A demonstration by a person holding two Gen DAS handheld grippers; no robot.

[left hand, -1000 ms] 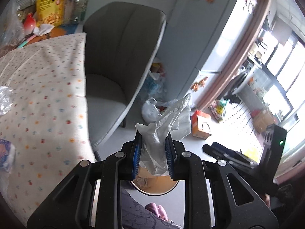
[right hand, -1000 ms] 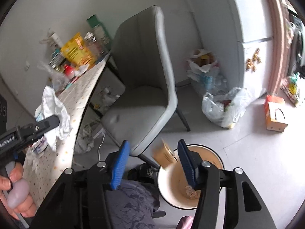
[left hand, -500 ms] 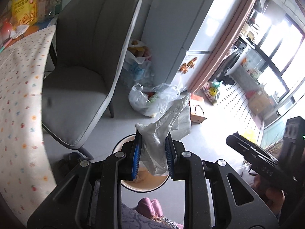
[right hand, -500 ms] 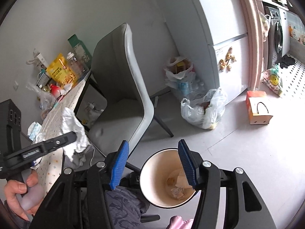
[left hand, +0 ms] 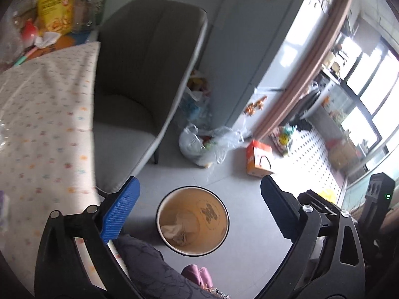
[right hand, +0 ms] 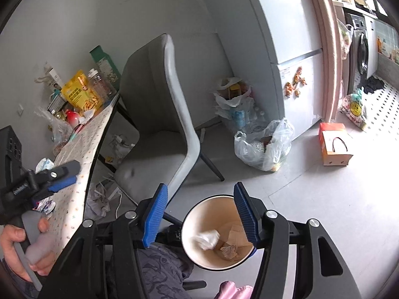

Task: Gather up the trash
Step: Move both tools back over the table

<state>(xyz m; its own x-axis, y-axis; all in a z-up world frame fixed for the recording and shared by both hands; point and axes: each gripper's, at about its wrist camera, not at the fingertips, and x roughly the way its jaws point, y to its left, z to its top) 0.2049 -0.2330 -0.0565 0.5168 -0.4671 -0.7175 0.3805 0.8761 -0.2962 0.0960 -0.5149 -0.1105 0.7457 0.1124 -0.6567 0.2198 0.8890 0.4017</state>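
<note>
Left wrist view: the left gripper (left hand: 199, 196) has its jaws spread wide and holding nothing, above the round cream-coloured waste bin (left hand: 192, 221) standing on the grey floor. A crumpled white plastic wrapper (left hand: 172, 229) lies inside the bin with brown paper scraps. The bench with the dotted cloth (left hand: 45, 124) is to the left, beside a grey upholstered chair (left hand: 139, 74).

Right wrist view: the right gripper (right hand: 200, 215) is also wide and holding nothing, over the same bin (right hand: 199, 214); the white wrapper (right hand: 207, 239) rests at its bottom.
</note>
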